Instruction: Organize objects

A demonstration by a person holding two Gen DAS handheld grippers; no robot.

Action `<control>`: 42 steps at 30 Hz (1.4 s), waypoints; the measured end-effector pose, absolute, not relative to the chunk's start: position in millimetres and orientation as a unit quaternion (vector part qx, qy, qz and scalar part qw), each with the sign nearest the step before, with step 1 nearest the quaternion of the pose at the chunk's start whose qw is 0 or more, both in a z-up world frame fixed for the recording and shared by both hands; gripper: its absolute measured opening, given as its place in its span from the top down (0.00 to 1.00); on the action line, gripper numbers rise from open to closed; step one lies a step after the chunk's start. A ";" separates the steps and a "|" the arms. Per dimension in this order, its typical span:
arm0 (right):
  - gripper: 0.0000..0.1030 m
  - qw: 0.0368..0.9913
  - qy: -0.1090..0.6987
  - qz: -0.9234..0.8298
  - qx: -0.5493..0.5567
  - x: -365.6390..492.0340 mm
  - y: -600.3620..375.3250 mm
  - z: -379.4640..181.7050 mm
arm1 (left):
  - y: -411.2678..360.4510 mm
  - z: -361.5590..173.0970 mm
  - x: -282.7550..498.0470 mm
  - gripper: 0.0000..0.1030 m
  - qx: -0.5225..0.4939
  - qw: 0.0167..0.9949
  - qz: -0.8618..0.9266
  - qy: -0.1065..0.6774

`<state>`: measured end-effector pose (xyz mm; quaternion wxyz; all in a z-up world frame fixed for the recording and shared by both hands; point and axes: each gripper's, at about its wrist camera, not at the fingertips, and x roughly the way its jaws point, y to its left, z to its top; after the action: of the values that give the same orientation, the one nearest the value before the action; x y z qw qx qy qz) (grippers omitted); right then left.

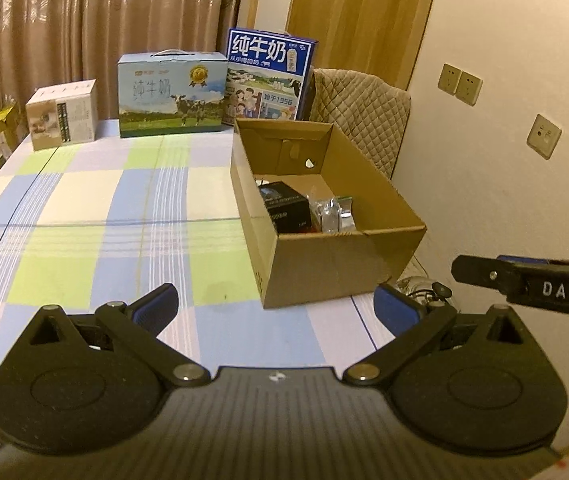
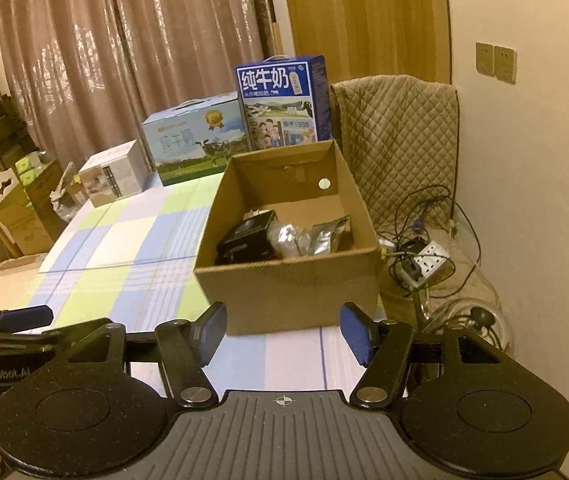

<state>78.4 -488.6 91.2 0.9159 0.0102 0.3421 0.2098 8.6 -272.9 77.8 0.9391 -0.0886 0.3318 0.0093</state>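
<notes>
Brownish curtains [image 1: 84,20] hang across the far side, lit warmly. To their right stands a wooden door [image 1: 356,16], then a cream wall [image 1: 504,180] carrying pale sockets [image 1: 460,84]. A chair draped in a quilted cover [image 2: 396,128] sits by that wall. The surface wears a checked cloth [image 1: 84,216] in blue, green and white. Cables and a power strip [image 2: 428,260] lie on the floor at right.

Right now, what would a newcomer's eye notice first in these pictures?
Probably the open cardboard box near the right edge of the checked tablecloth, with a black box and silver foil packets inside. Next, the blue milk carton standing tallest at the table's far end. Both the left gripper and right gripper are open and empty.
</notes>
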 end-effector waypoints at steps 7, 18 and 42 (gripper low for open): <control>0.42 0.916 0.346 0.202 -0.006 48.7 -480.4 81.9 | -259.1 71.5 -16.8 0.01 -0.098 0.935 0.020 0.340; 0.42 0.911 0.358 0.203 -0.005 29.2 -475.6 74.1 | -254.5 62.6 -37.2 0.01 -0.083 0.933 0.026 0.350; 0.42 0.911 0.357 0.206 -0.014 28.9 -467.6 74.1 | -251.8 59.8 -35.8 0.01 -0.082 0.933 0.029 0.349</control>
<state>28.9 -467.6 74.1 0.9109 -0.0143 0.3574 0.2057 -35.8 -251.8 59.8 0.9329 -0.0825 0.3493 0.0286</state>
